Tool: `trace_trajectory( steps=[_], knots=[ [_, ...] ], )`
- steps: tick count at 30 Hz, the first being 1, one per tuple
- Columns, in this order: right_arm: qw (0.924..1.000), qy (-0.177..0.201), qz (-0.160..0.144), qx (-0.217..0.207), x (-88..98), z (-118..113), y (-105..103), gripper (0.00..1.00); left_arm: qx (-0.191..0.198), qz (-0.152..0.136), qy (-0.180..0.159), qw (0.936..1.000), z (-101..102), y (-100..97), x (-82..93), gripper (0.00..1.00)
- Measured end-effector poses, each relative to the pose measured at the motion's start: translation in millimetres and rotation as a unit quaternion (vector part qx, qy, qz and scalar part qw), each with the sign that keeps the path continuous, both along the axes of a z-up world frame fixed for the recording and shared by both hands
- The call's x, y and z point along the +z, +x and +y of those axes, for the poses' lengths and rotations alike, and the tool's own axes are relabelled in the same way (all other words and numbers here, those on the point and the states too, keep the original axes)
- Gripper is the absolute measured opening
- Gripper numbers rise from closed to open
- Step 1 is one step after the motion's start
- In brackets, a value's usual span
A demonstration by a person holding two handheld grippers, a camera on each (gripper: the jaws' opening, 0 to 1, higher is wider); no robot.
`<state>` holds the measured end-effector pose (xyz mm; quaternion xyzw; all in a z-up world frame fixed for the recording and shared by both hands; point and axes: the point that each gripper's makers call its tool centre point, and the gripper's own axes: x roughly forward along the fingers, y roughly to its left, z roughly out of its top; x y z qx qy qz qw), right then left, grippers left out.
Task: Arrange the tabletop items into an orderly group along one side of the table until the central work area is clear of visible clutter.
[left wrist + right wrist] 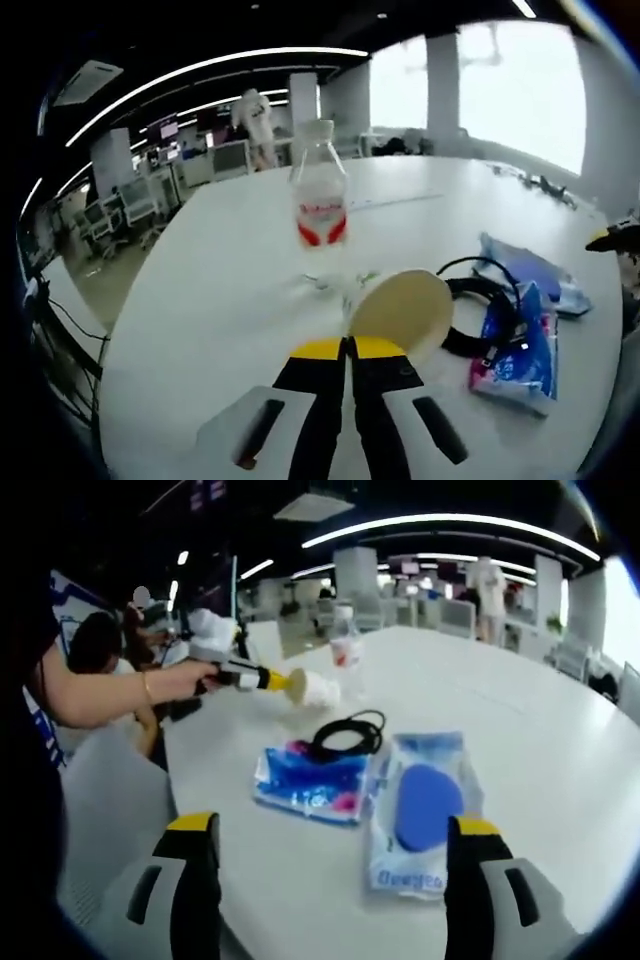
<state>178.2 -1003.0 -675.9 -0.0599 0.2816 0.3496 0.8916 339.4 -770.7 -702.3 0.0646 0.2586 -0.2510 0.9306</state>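
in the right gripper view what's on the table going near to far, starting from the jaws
clear packet with the blue round pad → blue and pink packet → coiled black cable → roll with a pale disc end, held by the left gripper → plastic bottle with a red label

The left gripper view sits low and close over the desk (200,300), facing a clear bottle (319,195) with office windows far behind. The right gripper view looks from farther back across the same desk, sharing the bottle, black cable (350,732) and blue packets (305,778).
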Motion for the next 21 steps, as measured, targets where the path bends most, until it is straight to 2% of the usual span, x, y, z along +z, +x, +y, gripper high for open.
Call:
trace_trajectory(
  steps=[3, 7, 10, 11, 17, 21],
  knots=[
    [0.9997, -0.005, -0.019, 0.012, 4.0, 2.8, 1.0, 0.92, -0.018, 0.001, 0.003, 0.9998, -8.5, -7.0, 8.9, 0.01],
    [0.9989, -0.013, -0.040, 0.021, 8.3, 3.6, 2.8, 0.92, -0.049, 0.023, 0.002, 0.9985, -19.8, -19.8, 16.5, 0.01],
    [0.9982, -0.011, -0.053, 0.025, 12.0, 4.7, 3.7, 0.91, -0.064, 0.009, 0.014, 0.9978, -24.3, -24.5, 25.5, 0.01],
    [0.9977, -0.015, -0.059, 0.028, 12.6, 4.9, 3.5, 0.90, -0.074, 0.014, 0.022, 0.9969, -26.3, -28.5, 25.5, 0.01],
    [0.9967, -0.020, -0.068, 0.040, 13.1, 8.3, 0.7, 0.86, -0.102, 0.025, 0.031, 0.9940, -36.7, -42.5, 30.8, 0.01],
    [0.9955, -0.021, -0.079, 0.048, 15.3, 11.0, -1.8, 0.83, -0.133, 0.045, 0.030, 0.9897, -50.1, -57.8, 32.2, 0.01]
  ],
)
